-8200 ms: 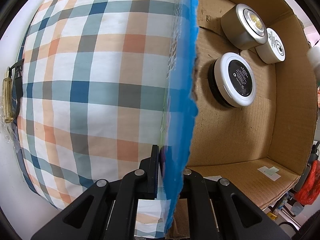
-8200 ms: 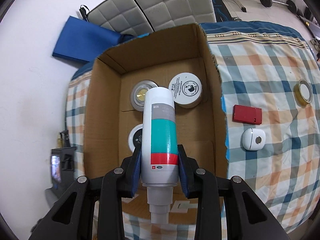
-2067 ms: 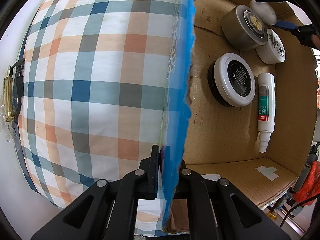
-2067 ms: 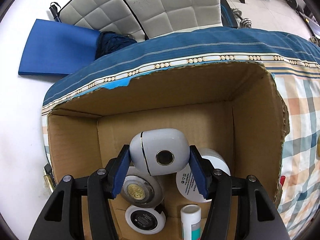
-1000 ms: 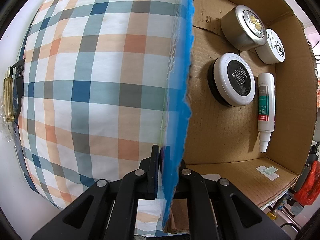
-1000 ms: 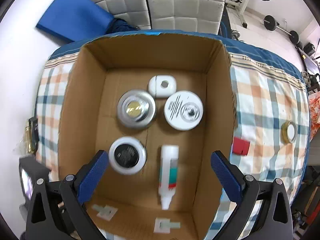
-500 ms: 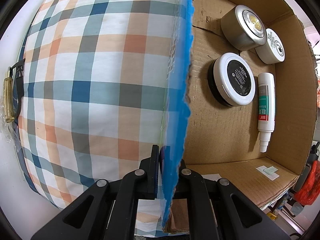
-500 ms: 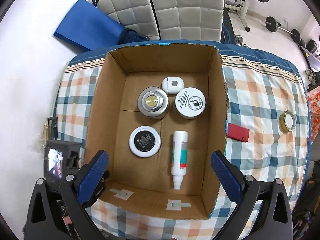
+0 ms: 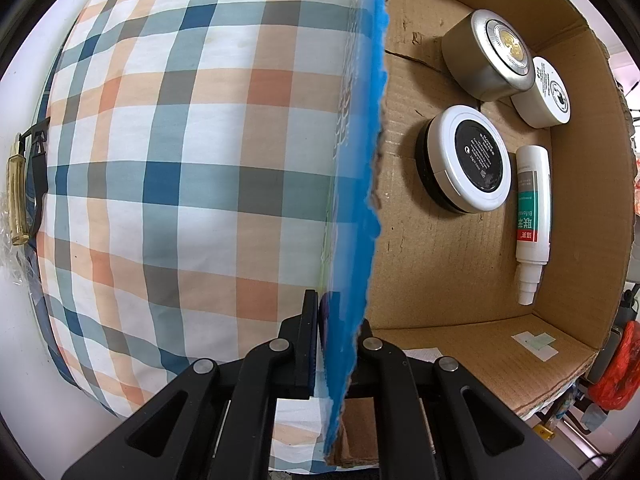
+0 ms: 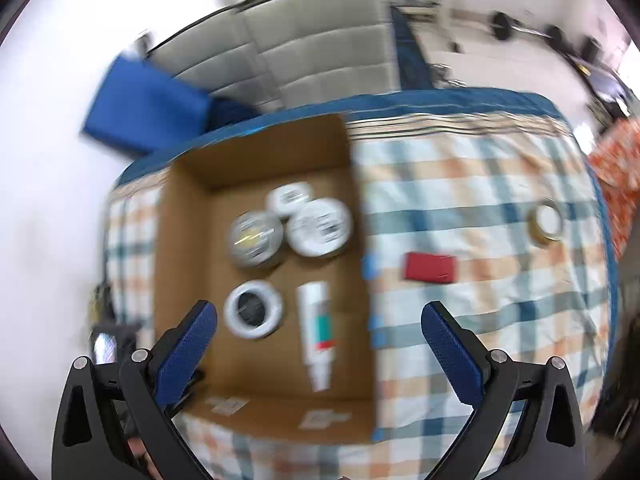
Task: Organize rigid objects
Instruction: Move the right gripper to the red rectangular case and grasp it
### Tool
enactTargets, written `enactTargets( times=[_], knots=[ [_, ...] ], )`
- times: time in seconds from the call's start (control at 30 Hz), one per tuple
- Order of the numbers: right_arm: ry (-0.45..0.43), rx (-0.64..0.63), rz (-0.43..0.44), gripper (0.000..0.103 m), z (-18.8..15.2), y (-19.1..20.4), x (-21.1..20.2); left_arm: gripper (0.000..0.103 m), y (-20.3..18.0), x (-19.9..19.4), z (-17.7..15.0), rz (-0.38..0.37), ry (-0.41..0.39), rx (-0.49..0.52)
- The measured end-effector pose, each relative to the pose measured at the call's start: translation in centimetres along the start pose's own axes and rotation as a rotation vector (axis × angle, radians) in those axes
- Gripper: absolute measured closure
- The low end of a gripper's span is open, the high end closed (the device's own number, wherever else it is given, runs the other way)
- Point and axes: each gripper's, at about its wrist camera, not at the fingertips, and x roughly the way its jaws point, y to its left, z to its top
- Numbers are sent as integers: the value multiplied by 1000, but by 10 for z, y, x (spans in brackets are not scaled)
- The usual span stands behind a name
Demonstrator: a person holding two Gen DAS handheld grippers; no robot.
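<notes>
A cardboard box (image 10: 180,280) sits on a plaid cloth. In it lie a silver tin (image 10: 256,238), a white jar (image 10: 320,226), a small white device (image 10: 288,197), a black-lidded jar (image 10: 253,314) and a white bottle (image 10: 318,332). My left gripper (image 9: 336,332) is shut on the box's blue-edged side wall (image 9: 360,184). In its view the silver tin (image 9: 486,56), white jar (image 9: 546,92), black-lidded jar (image 9: 472,160) and bottle (image 9: 530,216) show inside. My right gripper (image 10: 320,344) is open and empty, high above the box. A red block (image 10: 430,267) and a tape roll (image 10: 545,224) lie on the cloth to the right.
The plaid cloth (image 10: 480,200) covers a table with a blue border. Grey padded seats (image 10: 312,60) and a blue mat (image 10: 144,108) stand behind it. Weights lie on the floor at the back. The right wrist view is blurred by motion.
My right gripper has let go of the small white device in the box, opened, risen, and now swings to the right. My left gripper has not moved.
</notes>
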Motion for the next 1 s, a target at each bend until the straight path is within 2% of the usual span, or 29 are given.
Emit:
enactTargets(
  times=[0.1, 0.17, 0.3, 0.4, 0.57, 0.7, 0.83, 0.97, 1.0],
  knots=[
    [-14, 117, -67, 0, 17, -48, 18, 98, 0, 0, 0, -1, 0, -1],
    [3, 186, -75, 0, 24, -76, 36, 98, 0, 0, 0, 1, 0, 0],
    [95, 294, -79, 0, 31, -119, 91, 98, 0, 1, 0, 3, 2, -1],
    [155, 312, -97, 0, 29, -133, 128, 98, -1, 2, 0, 4, 3, -1],
    [220, 325, -77, 3, 22, -139, 169, 98, -2, 2, 1, 7, 5, -1],
    [247, 318, -76, 9, 21, -137, 190, 98, -3, 2, 1, 8, 7, 2],
    [248, 300, -123, 11, 25, -132, 201, 98, -2, 3, 2, 7, 8, 1],
    [262, 247, -205, 30, 27, -121, 201, 98, -2, 4, 2, 6, 7, 1],
    [259, 231, -220, 30, 25, -119, 200, 98, -1, 4, 2, 6, 8, 0]
  ],
)
